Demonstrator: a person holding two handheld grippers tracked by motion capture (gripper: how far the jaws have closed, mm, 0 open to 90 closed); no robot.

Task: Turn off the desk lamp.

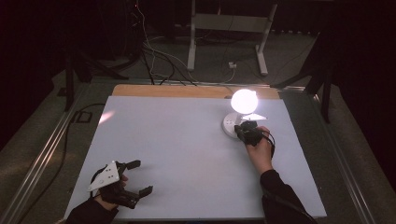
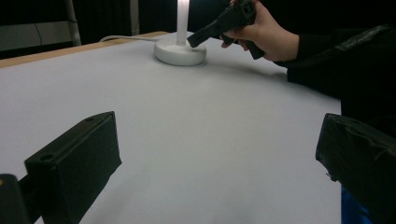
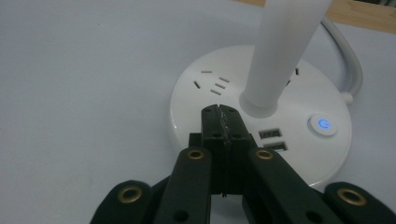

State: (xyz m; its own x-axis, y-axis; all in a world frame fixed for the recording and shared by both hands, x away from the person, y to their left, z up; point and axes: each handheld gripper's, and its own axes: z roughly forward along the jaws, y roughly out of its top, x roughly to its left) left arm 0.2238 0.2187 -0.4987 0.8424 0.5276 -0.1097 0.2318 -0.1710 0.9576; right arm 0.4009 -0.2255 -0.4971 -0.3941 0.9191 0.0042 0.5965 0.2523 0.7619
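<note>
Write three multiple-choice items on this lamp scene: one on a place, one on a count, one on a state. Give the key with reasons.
1. Where on the table does the lamp stand?
A. far right part
B. near left corner
C. dead centre

2. How many USB ports show on the lamp's base?
A. none
B. two
C. five

3. How does the right gripper stand?
A. wide open
B. shut on the cable
C. shut, holding nothing

Key: 1 A, the high view shows it far and right, by the right hand. 2 B, two stacked slots beside the power button. 3 C, its fingers meet over the base with nothing between.
</note>
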